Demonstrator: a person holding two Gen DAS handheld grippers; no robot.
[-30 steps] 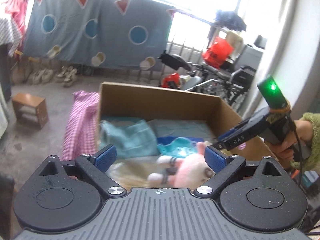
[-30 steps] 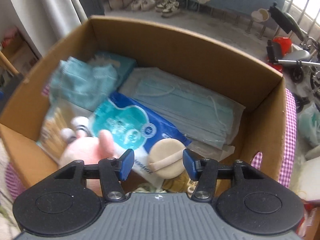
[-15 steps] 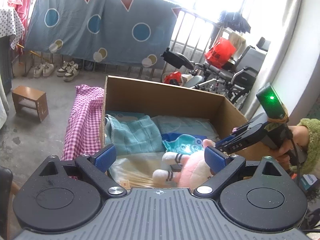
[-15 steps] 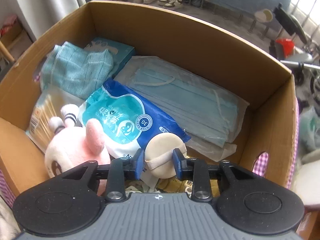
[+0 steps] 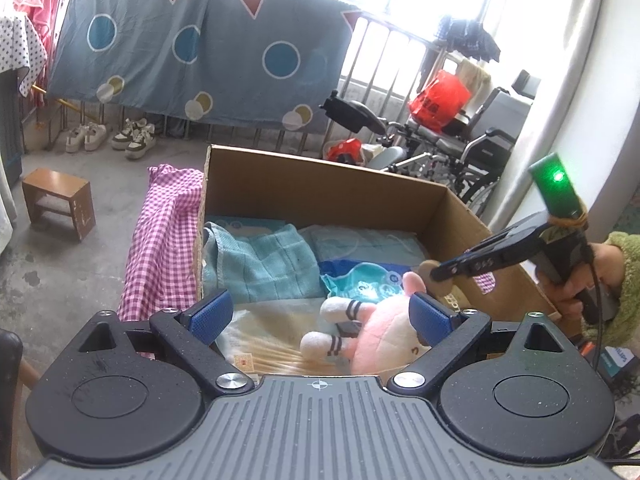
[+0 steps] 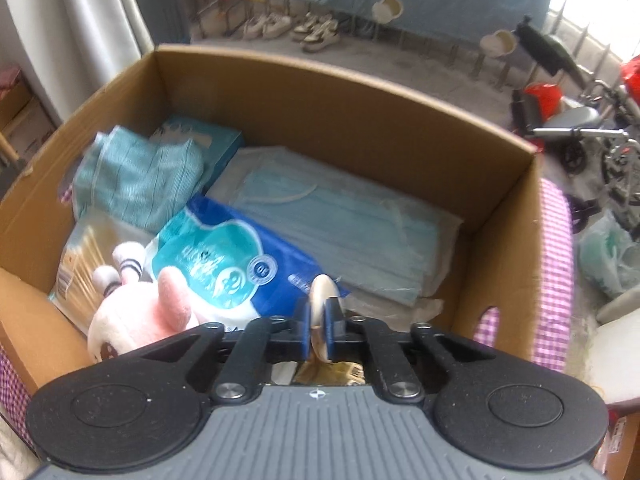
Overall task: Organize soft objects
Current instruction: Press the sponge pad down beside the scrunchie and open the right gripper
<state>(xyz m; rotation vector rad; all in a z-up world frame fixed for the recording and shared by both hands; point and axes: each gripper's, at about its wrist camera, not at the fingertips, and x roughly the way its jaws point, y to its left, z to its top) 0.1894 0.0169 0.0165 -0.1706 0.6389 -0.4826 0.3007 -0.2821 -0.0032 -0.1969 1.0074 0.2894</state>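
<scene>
Right hand-held gripper [image 6: 319, 326] clamped on what appears to be a beige round pad [image 6: 320, 292] above the cardboard box [image 6: 360, 120]; left hand-held gripper [image 5: 318, 316] spread wide, empty, over the pink plush toy [image 5: 384, 344].

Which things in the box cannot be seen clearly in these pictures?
- Puff: right view, jaws cover its middle; only its edge shows.
- Gold packet: right view, mostly behind the right gripper.
- Plush face: left view, hidden by a left finger.
- Blue pack print: blurred.
</scene>
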